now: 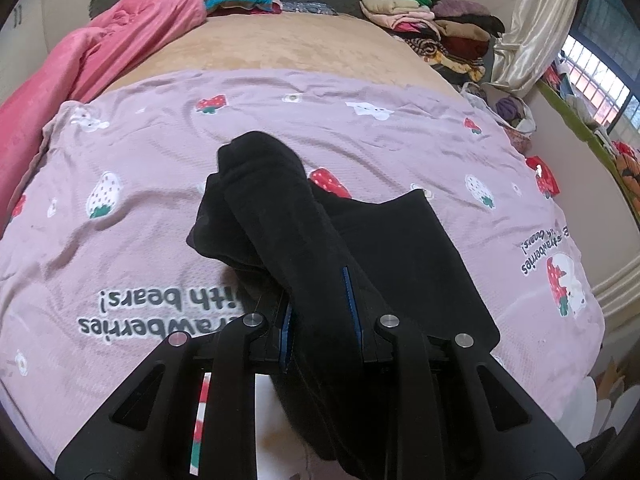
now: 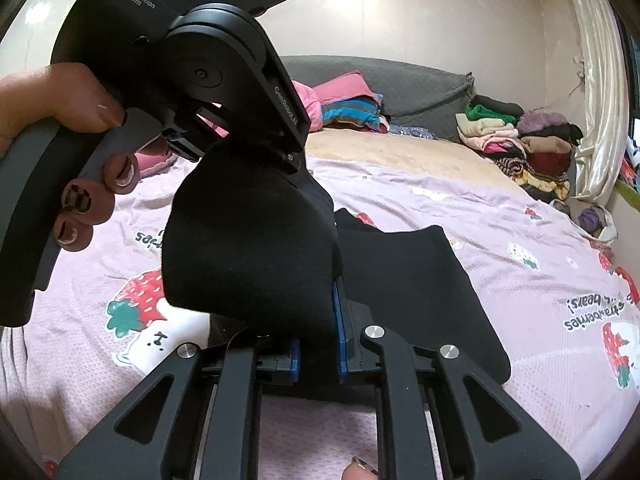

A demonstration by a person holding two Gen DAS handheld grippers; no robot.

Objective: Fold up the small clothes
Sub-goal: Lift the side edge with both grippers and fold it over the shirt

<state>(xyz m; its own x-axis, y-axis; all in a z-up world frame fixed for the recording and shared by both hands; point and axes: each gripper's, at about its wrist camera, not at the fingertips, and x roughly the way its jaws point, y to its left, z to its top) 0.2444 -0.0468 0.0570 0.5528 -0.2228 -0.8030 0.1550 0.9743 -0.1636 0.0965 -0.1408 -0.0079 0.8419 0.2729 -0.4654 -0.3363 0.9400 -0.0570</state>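
A: Start closest in. What is the left gripper (image 1: 320, 312) doing?

B: At the bottom centre of the left wrist view its blue-padded jaws pinch a fold of the black garment (image 1: 280, 208), which drapes up and over them toward the middle of the frame.

A: And the right gripper (image 2: 318, 344)?

B: Much the same, low in the centre of the right wrist view. Its blue pads (image 2: 339, 320) are drawn in on a bunched lobe of the black garment (image 2: 248, 248), pinching it. Upper left of that frame, a hand (image 2: 80, 152) grips the left gripper's handle, and the cloth runs up to that gripper's jaws.

A: Where is the rest of the garment?

B: To the right of centre in both views, a flat part lies on the lilac strawberry sheet (image 1: 120, 152). The lifted portion hangs between the two grippers.

A: Beyond that?

B: A tan blanket (image 1: 280, 44) past the sheet, a pink blanket (image 1: 120, 32) at upper left, a stack of folded clothes (image 1: 432, 20) at upper right, and a pale curtain (image 1: 532, 20) at the right edge.
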